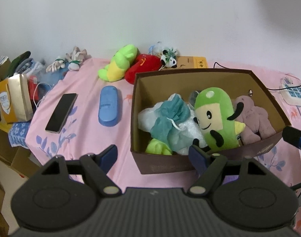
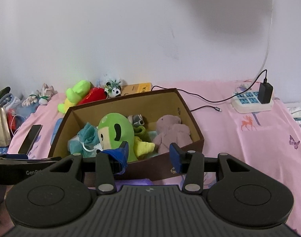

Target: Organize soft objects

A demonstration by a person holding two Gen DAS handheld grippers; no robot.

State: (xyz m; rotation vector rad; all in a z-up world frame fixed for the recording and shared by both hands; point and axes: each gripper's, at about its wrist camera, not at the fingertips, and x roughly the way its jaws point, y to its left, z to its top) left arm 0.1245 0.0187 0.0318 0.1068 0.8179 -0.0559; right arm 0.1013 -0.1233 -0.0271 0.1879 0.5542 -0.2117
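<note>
Both my grippers hover by the brown box (image 1: 190, 165); left gripper (image 1: 153, 156) fingers wide, holding nothing; right gripper (image 2: 148, 152) fingers apart too, empty; green plush (image 1: 215, 118) and mauve plush (image 1: 253, 118) sit inside the box; frog plush (image 1: 118, 63) and red plush (image 1: 144, 67) lie behind it on the pink sheet (image 1: 87, 90).

"GenRo…" in pale letters, cut off, on the left gripper's black arm (image 2: 22, 169). Two dark Chinese characters, first looks like 黄, on yellow box (image 1: 200, 62). Gold printing on brown cardboard box (image 1: 164, 166) front wall, too blurred to read.
</note>
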